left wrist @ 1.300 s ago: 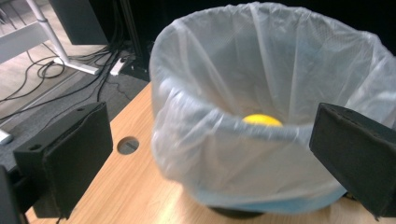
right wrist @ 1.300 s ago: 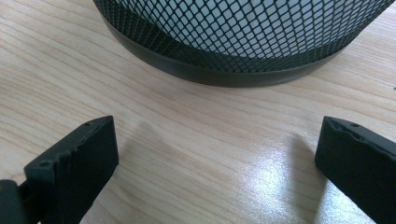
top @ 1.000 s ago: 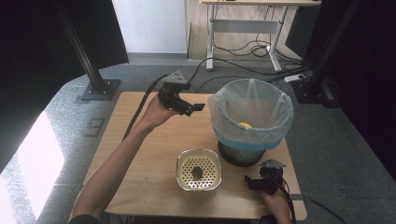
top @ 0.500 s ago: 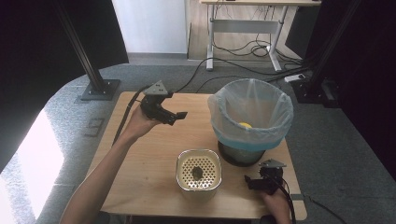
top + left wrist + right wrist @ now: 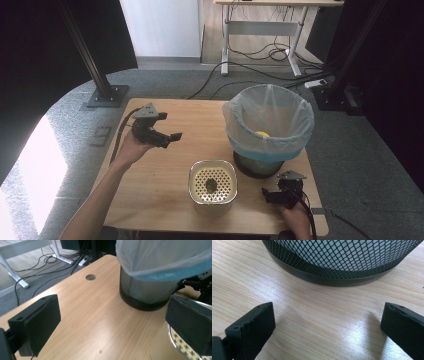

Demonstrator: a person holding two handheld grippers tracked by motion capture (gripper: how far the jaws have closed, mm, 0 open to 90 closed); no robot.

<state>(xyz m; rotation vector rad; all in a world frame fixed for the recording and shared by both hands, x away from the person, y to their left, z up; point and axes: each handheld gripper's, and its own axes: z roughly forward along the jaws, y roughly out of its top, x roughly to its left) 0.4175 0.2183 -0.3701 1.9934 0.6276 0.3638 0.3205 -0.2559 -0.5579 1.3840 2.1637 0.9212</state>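
Left of the bin (image 5: 268,131), left gripper (image 5: 172,136) held aloft, jaws wide, empty. Near right, right gripper (image 5: 266,195) rested gaping, empty, perhaps clear of the strainer (image 5: 212,186).

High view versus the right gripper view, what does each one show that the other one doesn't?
High view alone: the left gripper, a yellow object inside the bin liner, and the perforated container holding a dark object. Right gripper view alone: the bin's black mesh wall up close, and its own jaws spread wide over bare wood. Both share the bin and the wooden table.
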